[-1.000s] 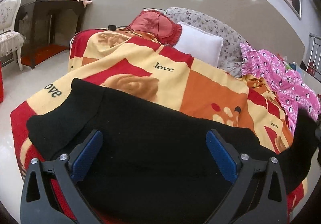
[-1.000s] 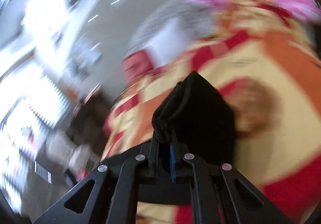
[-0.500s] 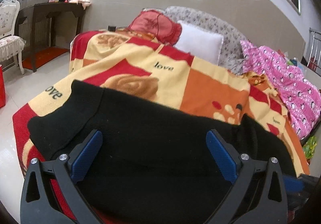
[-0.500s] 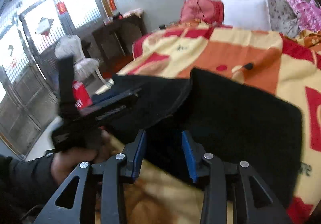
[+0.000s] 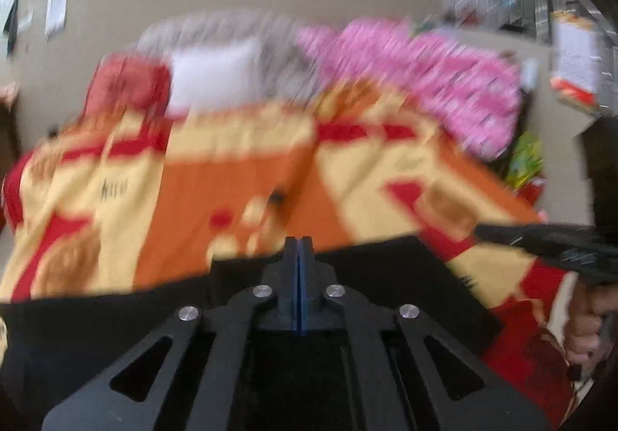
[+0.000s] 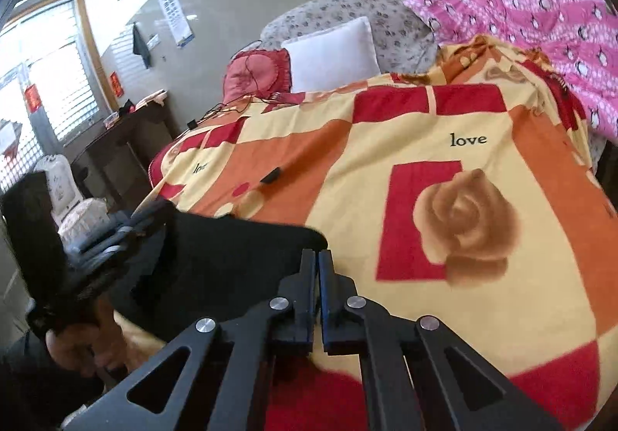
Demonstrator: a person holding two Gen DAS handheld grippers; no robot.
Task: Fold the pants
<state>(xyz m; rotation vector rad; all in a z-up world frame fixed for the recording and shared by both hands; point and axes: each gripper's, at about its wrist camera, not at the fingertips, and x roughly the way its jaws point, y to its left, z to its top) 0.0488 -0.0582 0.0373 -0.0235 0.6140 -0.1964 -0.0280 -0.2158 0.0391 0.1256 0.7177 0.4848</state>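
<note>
This is a bedroom in a home. Ahead of the tongs lies a bed (image 6: 444, 199) with a patterned blanket (image 6: 483, 114), a white pillow (image 6: 332, 52) and a pink quilt (image 6: 540, 29); to the left stands a window (image 6: 58, 83).

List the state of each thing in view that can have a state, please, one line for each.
Black knit pants: lying flat on the bed, partly folded.
Patterned red and orange blanket: spread over the bed.
Left gripper: shut, nothing visible between its fingers.
Right gripper: shut, empty, at the pants' corner.
White square pillow: propped upright.
</note>
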